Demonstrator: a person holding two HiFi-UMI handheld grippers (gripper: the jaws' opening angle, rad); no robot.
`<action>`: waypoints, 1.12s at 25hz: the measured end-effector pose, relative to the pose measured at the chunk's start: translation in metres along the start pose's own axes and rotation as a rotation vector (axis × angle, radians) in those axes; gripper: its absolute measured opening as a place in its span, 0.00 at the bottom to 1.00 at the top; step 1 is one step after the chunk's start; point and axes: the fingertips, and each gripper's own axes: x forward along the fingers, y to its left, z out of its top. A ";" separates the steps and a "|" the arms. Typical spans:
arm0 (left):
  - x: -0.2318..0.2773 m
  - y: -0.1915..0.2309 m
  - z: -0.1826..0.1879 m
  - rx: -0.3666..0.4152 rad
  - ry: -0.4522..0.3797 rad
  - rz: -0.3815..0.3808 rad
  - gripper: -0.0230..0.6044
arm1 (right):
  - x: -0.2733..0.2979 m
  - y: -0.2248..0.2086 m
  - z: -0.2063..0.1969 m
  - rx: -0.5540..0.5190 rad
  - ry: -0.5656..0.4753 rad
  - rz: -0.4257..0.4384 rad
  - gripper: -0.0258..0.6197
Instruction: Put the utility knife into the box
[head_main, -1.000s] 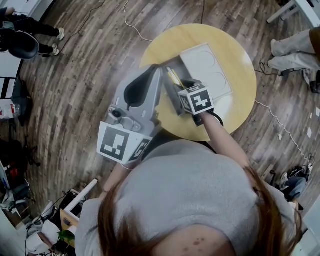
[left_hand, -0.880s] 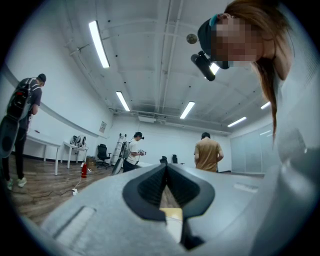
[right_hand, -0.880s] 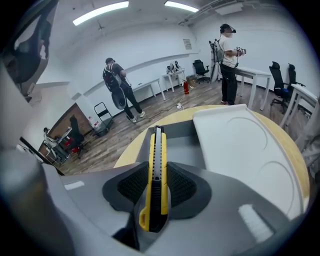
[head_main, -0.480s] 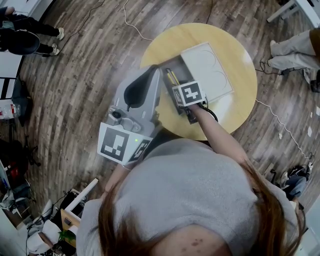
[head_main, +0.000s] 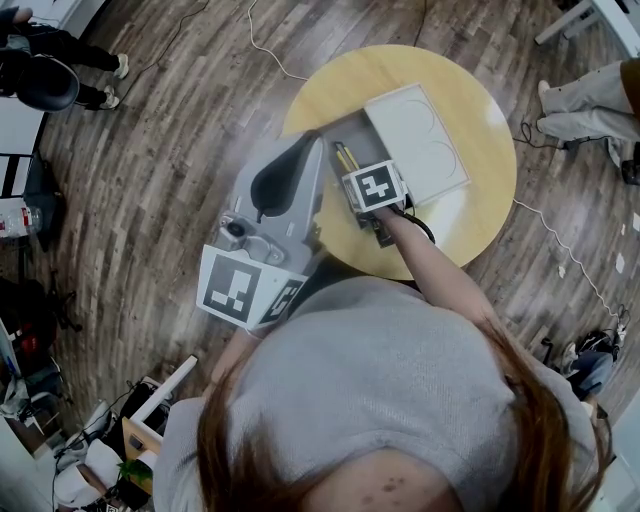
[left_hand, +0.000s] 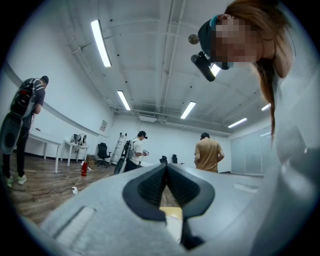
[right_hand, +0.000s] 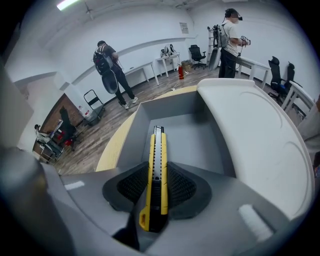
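Observation:
A yellow and black utility knife sits lengthwise between the jaws of my right gripper, which is shut on it. Its tip points into the grey open box, just above the box floor. The box's white lid lies open to the right. In the head view the right gripper holds the knife over the box on the round yellow table. My left gripper hovers at the table's left edge, jaws shut and empty, also seen in the left gripper view.
The white lid covers the table's far middle. Cables run over the wooden floor around the table. A person's legs are at the right, and other people stand at the far left.
My right gripper has shifted a little left and away from me with the knife, further over the open box. The left gripper has hardly moved.

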 end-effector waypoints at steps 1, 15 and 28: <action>0.000 0.000 0.000 -0.001 0.000 -0.001 0.04 | 0.000 0.001 0.000 -0.010 0.002 -0.006 0.22; 0.001 -0.004 0.003 0.008 -0.003 -0.020 0.04 | 0.008 0.002 -0.017 -0.092 0.071 -0.037 0.25; 0.011 -0.007 0.003 0.008 -0.010 -0.060 0.04 | -0.050 0.024 0.035 -0.009 -0.208 0.107 0.35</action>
